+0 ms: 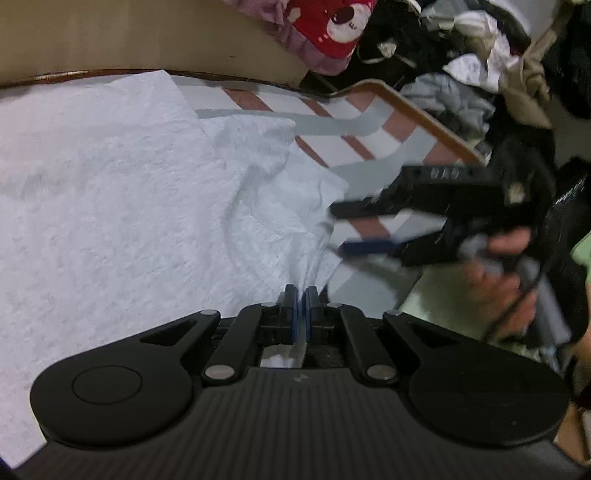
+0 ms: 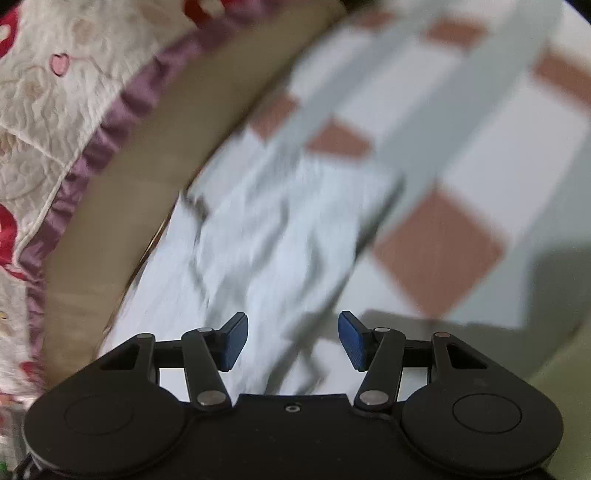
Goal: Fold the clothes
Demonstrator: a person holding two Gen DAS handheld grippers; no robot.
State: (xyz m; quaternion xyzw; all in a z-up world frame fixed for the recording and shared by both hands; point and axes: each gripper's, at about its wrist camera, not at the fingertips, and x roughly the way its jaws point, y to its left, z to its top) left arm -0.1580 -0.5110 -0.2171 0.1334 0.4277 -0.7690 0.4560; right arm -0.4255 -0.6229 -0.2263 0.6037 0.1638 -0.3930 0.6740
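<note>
A checked tabletop [image 1: 373, 147] in white, grey and reddish-brown squares, edged with a brown rim, carries a white fluffy garment [image 1: 122, 206] that spreads over most of its left and middle part in the left wrist view. Behind the tabletop a tan board [image 1: 122, 33] stands, and beyond it lies a red and purple quilt [image 1: 325, 26]; to the right a heap of dark, grey and white clothes [image 1: 465, 74] is piled past the rim. The left gripper [image 1: 302, 295] has its fingers closed on a pinch of the white garment's near edge, the cloth drawn up into folds there. The right gripper [image 2: 293, 341], held in a person's hand [image 1: 506, 273], hovers over the garment's right edge with its blue-padded fingers spread apart and nothing between them; its own view is blurred.
</note>
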